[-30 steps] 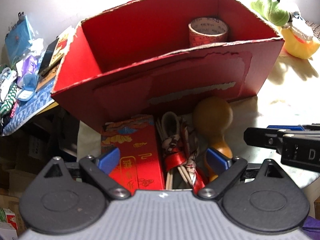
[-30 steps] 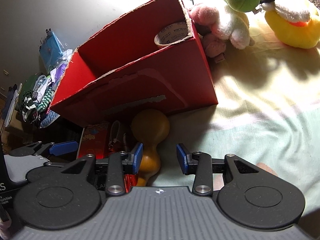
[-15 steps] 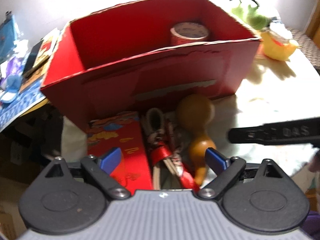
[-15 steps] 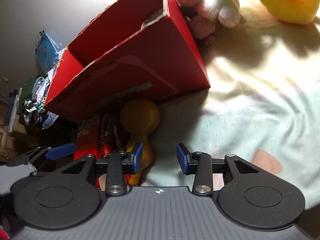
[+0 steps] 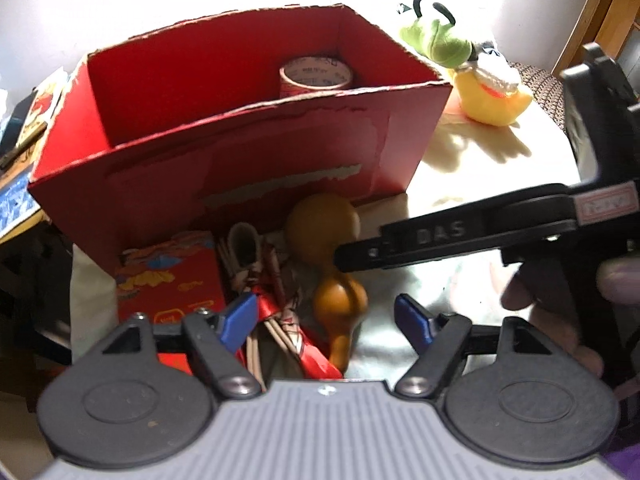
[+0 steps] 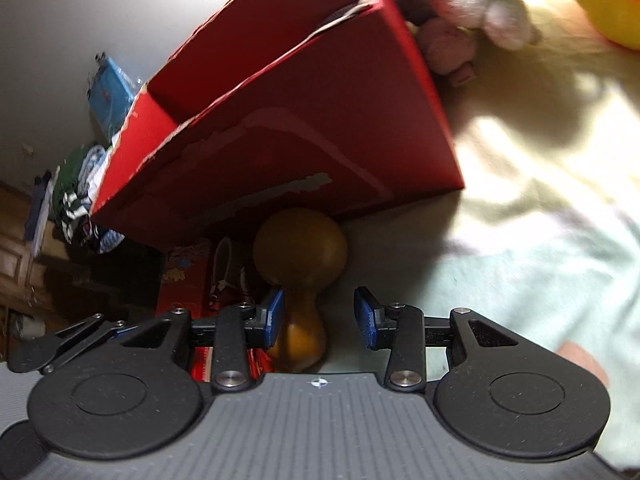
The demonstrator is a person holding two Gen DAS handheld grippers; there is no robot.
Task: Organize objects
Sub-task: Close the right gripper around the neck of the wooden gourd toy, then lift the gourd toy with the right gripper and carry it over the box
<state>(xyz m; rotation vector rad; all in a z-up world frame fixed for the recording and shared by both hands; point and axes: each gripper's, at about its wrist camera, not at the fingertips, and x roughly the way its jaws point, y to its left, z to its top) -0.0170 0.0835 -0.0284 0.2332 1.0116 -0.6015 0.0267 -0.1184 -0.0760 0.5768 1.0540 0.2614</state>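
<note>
A red cardboard box [image 5: 240, 160] [image 6: 320, 132] stands open on the table with a roll of tape [image 5: 316, 78] inside at the back right. In front of it lie a brown gourd [image 5: 326, 248] [image 6: 300, 256], a red printed packet [image 5: 172, 276] [image 6: 184, 280] and a bundle of sticks with red ribbon [image 5: 276, 312]. My left gripper [image 5: 326, 322] is open above the bundle and the gourd's narrow end. My right gripper [image 6: 320, 318] is open, its left pad beside the gourd's neck; it shows as a black arm [image 5: 460, 236] in the left wrist view.
Plush toys sit right of the box: a green one [image 5: 436, 40], a yellow one [image 5: 492, 96] [image 6: 600, 4] and a pink one [image 6: 460, 20]. Clutter and clothes [image 6: 76, 196] pile at the left. A pale cloth [image 6: 540, 240] covers the table on the right. Fingers [image 5: 560, 292] hold the right gripper.
My left gripper has pulled back and shifted right, now straddling the bundle and gourd. My right gripper has come down closer to the gourd, its arm reaching further across the left view.
</note>
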